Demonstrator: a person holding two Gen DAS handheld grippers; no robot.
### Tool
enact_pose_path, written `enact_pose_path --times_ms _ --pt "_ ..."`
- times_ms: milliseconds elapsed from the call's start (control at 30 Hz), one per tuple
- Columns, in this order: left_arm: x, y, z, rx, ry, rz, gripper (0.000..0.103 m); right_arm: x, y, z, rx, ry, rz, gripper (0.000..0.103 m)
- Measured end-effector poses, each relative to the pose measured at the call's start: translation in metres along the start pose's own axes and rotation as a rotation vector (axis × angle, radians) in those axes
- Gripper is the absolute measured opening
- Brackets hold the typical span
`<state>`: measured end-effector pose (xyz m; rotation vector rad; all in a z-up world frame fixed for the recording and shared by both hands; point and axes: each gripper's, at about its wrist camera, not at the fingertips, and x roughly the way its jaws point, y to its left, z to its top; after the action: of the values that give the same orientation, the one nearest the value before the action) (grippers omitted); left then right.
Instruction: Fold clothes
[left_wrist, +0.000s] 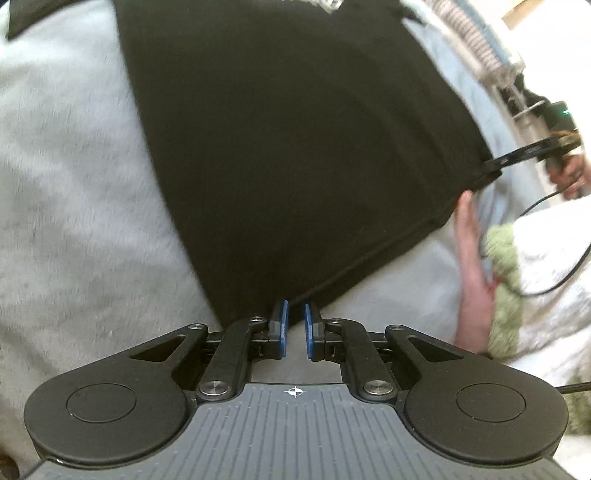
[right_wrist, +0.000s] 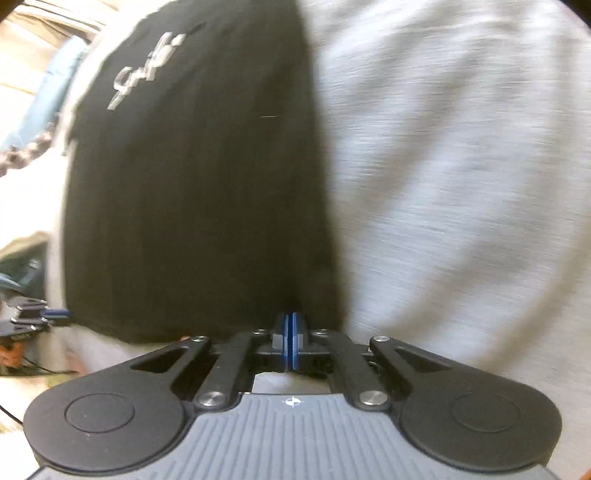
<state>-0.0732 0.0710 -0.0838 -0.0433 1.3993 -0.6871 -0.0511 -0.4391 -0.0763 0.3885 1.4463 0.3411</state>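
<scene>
A black T-shirt (left_wrist: 295, 147) with pale lettering (right_wrist: 147, 70) lies spread flat on a light grey fleece blanket (left_wrist: 74, 221). My left gripper (left_wrist: 295, 314) sits at the near hem corner, its blue pads (left_wrist: 283, 325) a narrow gap apart with only blanket showing between them. My right gripper (right_wrist: 291, 321) is shut on the shirt's hem at the other corner, with the black cloth running into the closed pads. In the left wrist view the right gripper (left_wrist: 495, 168) appears at the far right edge of the hem. The left gripper (right_wrist: 48, 317) shows at the left edge of the right wrist view.
Part of a person's bare limb (left_wrist: 469, 258) rests on the blanket beside the hem, next to green and white fleece cloth (left_wrist: 506, 280). A black cable (left_wrist: 554, 284) loops over that cloth. Shelving and clutter (left_wrist: 509, 85) stand beyond the bed edge.
</scene>
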Motion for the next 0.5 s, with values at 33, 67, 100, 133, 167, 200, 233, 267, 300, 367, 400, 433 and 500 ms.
enact_pose_path --times_ms 33,67,100,133,167,200,233,267,300,367,400,433,500 --pt "-0.001 0.002 0.001 0.0 0.007 -0.003 0.008 -0.002 0.001 0.002 -0.011 -0.005 -0.016 0.001" --pt "-0.001 0.003 0.001 0.0 0.014 -0.006 0.008 -0.003 0.002 0.004 -0.022 -0.01 -0.032 0.001" --pt "-0.002 0.005 0.002 -0.001 0.021 -0.01 0.008 -0.005 0.003 0.005 -0.032 -0.014 -0.047 0.002" --pt "-0.006 0.005 0.003 0.01 0.027 -0.013 0.008 -0.006 0.004 0.007 -0.043 -0.019 -0.063 0.002" --pt "-0.008 0.002 0.005 0.029 0.031 -0.018 0.008 -0.008 0.005 0.009 -0.054 -0.024 -0.079 0.002" --pt "-0.007 -0.003 0.008 0.049 0.034 -0.023 0.009 -0.01 0.006 0.011 -0.065 -0.029 -0.095 0.002" --pt "-0.006 -0.006 0.01 0.058 0.033 -0.023 0.009 -0.011 0.007 0.012 -0.075 -0.033 -0.111 0.003" --pt "-0.007 -0.005 0.008 0.057 0.03 -0.02 0.011 -0.013 0.008 0.014 -0.086 -0.038 -0.126 0.003" --pt "-0.01 -0.002 0.006 0.046 0.029 -0.018 0.013 -0.014 0.009 0.016 -0.097 -0.043 -0.142 0.003" --pt "-0.014 0.006 -0.007 0.008 0.035 -0.008 0.013 -0.018 0.011 0.019 -0.119 -0.052 -0.174 0.003" --pt "-0.019 0.012 -0.015 -0.017 0.039 -0.001 0.013 -0.019 0.012 0.021 -0.129 -0.057 -0.19 0.001" --pt "-0.024 0.016 -0.023 -0.039 0.043 0.003 0.013 -0.021 0.019 0.025 -0.144 -0.07 -0.183 0.0" --pt "-0.034 0.017 -0.032 -0.048 0.041 0.015 0.013 -0.023 0.034 0.032 -0.176 -0.099 -0.162 0.002"
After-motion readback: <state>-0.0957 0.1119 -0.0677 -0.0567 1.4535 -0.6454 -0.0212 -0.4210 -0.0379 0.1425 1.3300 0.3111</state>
